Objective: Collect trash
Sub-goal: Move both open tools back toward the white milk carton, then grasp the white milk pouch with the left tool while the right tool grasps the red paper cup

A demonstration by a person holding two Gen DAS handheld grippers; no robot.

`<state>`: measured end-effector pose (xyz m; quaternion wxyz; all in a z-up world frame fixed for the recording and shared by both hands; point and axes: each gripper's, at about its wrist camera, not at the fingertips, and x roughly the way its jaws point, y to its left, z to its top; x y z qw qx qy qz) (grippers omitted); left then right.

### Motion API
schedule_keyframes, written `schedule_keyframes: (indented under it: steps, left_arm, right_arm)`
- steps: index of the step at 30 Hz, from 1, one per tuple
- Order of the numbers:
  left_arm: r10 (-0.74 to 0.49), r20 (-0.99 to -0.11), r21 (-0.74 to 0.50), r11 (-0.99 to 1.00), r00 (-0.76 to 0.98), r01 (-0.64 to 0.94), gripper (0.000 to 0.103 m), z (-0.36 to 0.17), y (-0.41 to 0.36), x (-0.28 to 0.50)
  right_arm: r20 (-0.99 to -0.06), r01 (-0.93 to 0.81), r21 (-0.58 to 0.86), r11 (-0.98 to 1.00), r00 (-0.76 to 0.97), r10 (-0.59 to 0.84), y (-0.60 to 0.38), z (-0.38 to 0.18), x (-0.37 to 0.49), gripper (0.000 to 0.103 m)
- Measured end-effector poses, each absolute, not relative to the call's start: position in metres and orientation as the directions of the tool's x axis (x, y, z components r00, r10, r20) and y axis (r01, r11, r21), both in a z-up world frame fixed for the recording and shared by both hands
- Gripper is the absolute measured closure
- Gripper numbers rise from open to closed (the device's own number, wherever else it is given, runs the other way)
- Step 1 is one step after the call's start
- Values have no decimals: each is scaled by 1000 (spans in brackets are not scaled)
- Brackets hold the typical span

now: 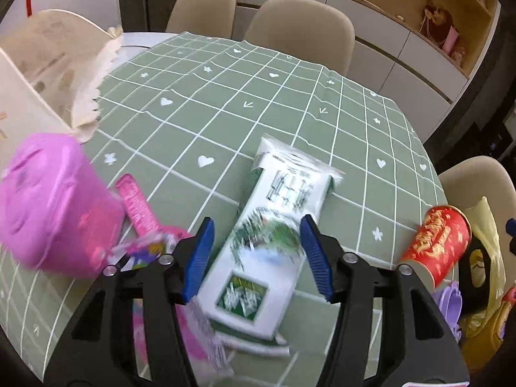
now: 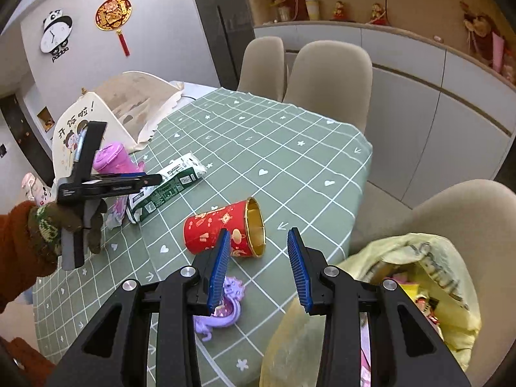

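The left tongs [image 1: 256, 251] hang over the green checked desk [image 1: 258, 96] with their blue pads spread — the green-and-white plastic packet [image 1: 258, 258] lies flat on the cloth between them, and neither pad presses on it, so they are open. Just left of that packet sit a pink lidded plastic tub [image 1: 51, 203] and a pink strip wrapper [image 1: 135, 203], both blurred. From the right wrist view, a gloved hand [image 2: 74, 222] in a rust-coloured sleeve carries the left tool above the packet. The right tongs [image 2: 259, 267] stand open too, nothing between the pads, hovering near the desk's edge. Just beyond their left pad lies the red-and-gold paper cup [image 2: 225, 229] — on its side, gold-lined mouth turned to the right. Under the left finger, a small lilac plastic toy [image 2: 222, 312] rests on the cloth. Off to the right, past the desk edge, a pale yellow plastic bag [image 2: 419, 290] gapes open with colourful wrappers showing inside. At the far left of the desk stands a cream folding food cover [image 2: 129, 109].
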<state>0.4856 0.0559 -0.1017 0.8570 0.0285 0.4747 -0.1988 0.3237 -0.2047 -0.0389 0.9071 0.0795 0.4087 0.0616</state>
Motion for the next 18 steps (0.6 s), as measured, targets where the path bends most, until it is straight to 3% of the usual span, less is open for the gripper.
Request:
schedule_keyframes:
  steps: [11, 18]
  left_arm:
    - [-434, -833, -329, 887, 343, 324, 46, -118, 51, 507]
    - [-471, -846, -358, 849, 251, 388, 46, -119, 34, 492]
  right_arm:
    - [-754, -96, 215, 972, 616, 228, -189, -52, 358, 68]
    - [-760, -106, 221, 970, 604, 239, -192, -56, 356, 68]
